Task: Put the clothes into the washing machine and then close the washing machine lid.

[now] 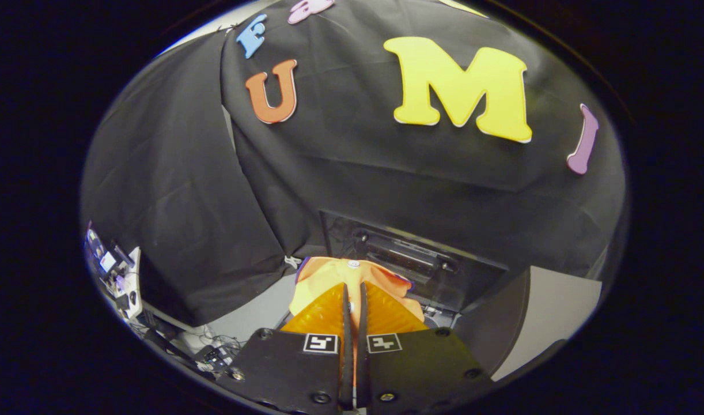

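Midway: garment held aloft in the jaws
Low centre of frame, gripper (352, 300) is pinched closed on the orange clothes (329, 275); washing machine (409, 259) opening lies just beyond; next likely carry forward, lower, release.

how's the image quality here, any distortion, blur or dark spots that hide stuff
Gripper view: strong fisheye bending, so the booth wall curves; the orange garment pinched in the claw is sharp and evenly lit; the dark machine just beyond the fingers sits in shadow, with only thin highlights on its edges, so its inside is hard to read; the cluttered desk off to the side is squeezed small.
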The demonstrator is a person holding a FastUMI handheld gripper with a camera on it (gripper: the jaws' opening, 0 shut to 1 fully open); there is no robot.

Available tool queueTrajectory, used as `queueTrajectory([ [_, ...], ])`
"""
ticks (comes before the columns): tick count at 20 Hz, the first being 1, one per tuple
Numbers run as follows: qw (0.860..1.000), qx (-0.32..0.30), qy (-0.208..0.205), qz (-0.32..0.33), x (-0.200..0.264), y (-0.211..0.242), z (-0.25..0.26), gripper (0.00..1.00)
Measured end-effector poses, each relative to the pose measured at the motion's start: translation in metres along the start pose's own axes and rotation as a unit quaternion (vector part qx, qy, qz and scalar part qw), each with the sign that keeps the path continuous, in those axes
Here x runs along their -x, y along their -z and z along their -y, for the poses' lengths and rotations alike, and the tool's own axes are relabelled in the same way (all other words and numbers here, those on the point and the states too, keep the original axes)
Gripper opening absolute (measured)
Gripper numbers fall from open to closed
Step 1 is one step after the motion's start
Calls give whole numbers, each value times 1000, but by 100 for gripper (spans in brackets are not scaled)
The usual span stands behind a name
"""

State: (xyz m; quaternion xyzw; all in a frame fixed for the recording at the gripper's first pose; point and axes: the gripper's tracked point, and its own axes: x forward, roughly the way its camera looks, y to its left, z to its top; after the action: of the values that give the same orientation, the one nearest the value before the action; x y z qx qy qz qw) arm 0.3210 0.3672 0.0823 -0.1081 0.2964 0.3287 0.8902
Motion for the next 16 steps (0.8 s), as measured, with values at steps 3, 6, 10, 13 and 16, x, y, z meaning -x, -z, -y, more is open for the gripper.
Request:
queueTrajectory([
  [3, 1000, -16, 9, -20, -21, 21, 4, 5],
  [6, 997, -55, 8, -44, -49, 46, 5, 5],
  [10, 991, -108, 25, -70, -87, 75, 16, 5],
  [13, 986, -140, 37, -85, -107, 96, 21, 5],
  [16, 980, -160, 45, -107, -120, 115, 27, 5],
])
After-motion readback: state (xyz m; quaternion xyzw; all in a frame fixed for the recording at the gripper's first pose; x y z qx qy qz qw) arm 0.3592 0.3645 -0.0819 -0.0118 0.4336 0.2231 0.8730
